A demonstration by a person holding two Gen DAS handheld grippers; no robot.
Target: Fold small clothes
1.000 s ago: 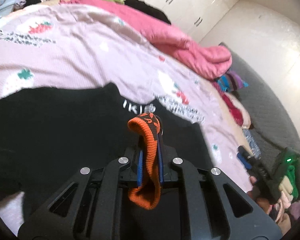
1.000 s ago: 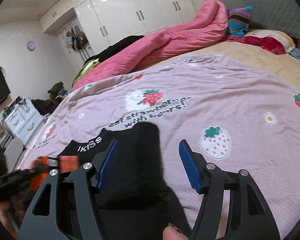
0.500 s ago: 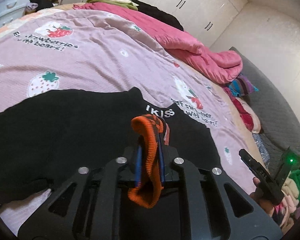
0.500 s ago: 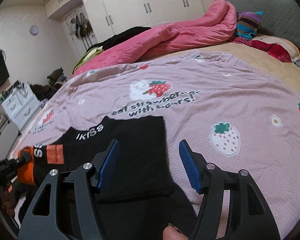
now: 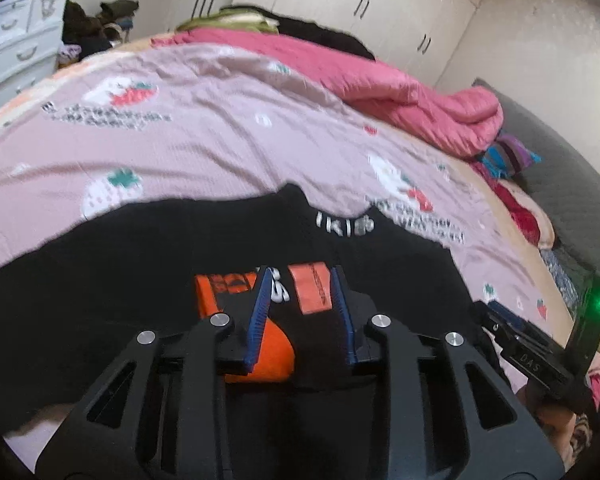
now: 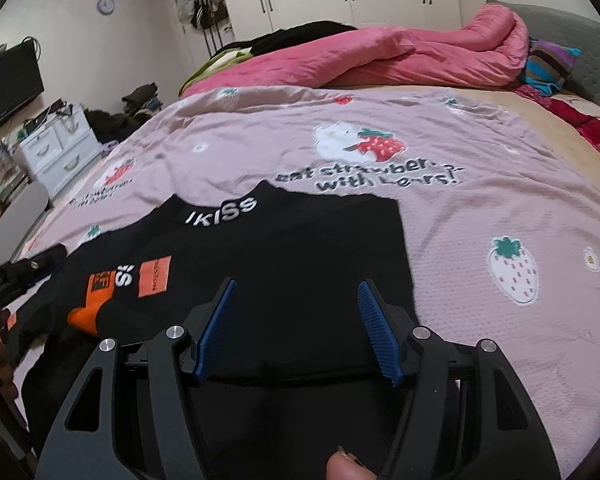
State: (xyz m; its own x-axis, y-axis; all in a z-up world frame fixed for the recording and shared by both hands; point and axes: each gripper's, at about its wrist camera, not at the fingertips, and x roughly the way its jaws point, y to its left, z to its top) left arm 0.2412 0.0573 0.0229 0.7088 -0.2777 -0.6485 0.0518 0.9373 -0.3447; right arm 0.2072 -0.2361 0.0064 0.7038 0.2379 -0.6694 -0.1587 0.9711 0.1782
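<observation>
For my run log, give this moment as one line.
left gripper: open over orange cuff | right gripper: open, empty | black sweater: on bedspread

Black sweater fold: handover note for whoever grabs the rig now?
Left tongs: open, holding nothing, over the orange cuff, which lies on the sweater body.
Right tongs: open, empty, over the sweater's right part.
Black sweater lies flat on the strawberry bedspread, collar away from the tongs, its right side apparently already folded to a straight edge.
Done: orange-cuffed sleeve laid across the front.
Left: probably the bottom-to-collar fold, then tidy. The hem is hidden under the tongs.
</observation>
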